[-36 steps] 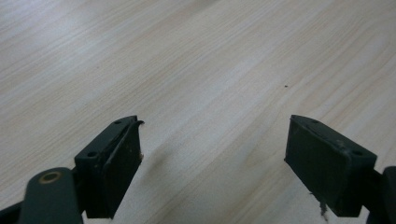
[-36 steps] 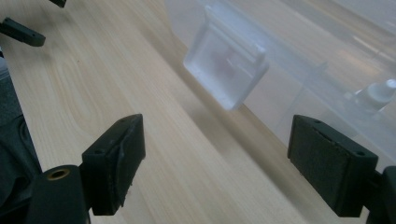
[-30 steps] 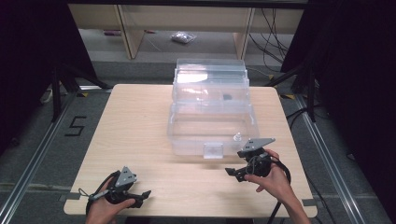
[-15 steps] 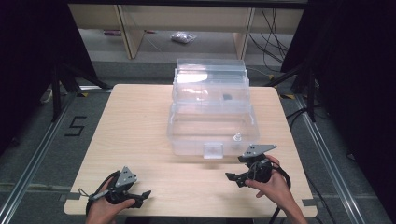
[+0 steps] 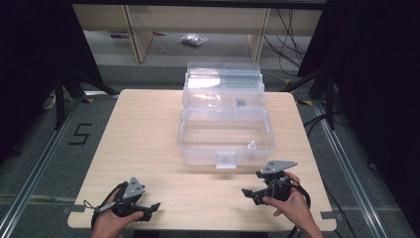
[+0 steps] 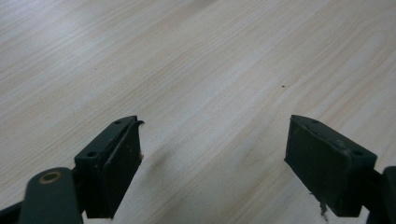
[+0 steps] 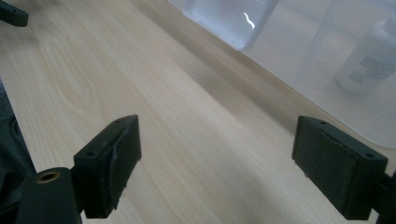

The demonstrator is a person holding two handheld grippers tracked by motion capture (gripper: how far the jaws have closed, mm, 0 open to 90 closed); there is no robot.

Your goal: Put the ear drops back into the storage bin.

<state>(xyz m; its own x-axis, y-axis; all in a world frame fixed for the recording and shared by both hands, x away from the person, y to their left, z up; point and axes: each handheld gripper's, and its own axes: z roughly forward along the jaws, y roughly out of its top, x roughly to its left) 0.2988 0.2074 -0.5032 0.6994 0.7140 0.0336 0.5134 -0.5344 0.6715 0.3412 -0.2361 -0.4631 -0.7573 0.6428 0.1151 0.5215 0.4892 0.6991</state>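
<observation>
In the high view, a clear plastic lidded storage box [image 5: 225, 131] sits at centre on the pale wooden counter [image 5: 148, 139], with the left gripper [image 5: 148, 210] at lower left and the right gripper [image 5: 250, 192] at lower right, just below the box. The left gripper view shows its jaws spread wide over bare wood, nothing between them. The right gripper view shows jaws that have just been opening, now spread and empty, with the box wall and a small white bottle [image 7: 369, 58] inside it at upper right.

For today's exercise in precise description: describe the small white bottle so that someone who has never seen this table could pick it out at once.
Start at the pale wooden table and find the big clear plastic box standing open on its middle. Look into the box's lower, nearer compartment, toward its front right corner, not far from the latch tab. There stands the small white bottle, upright: it is opaque white, while everything around it is see-through.
</observation>
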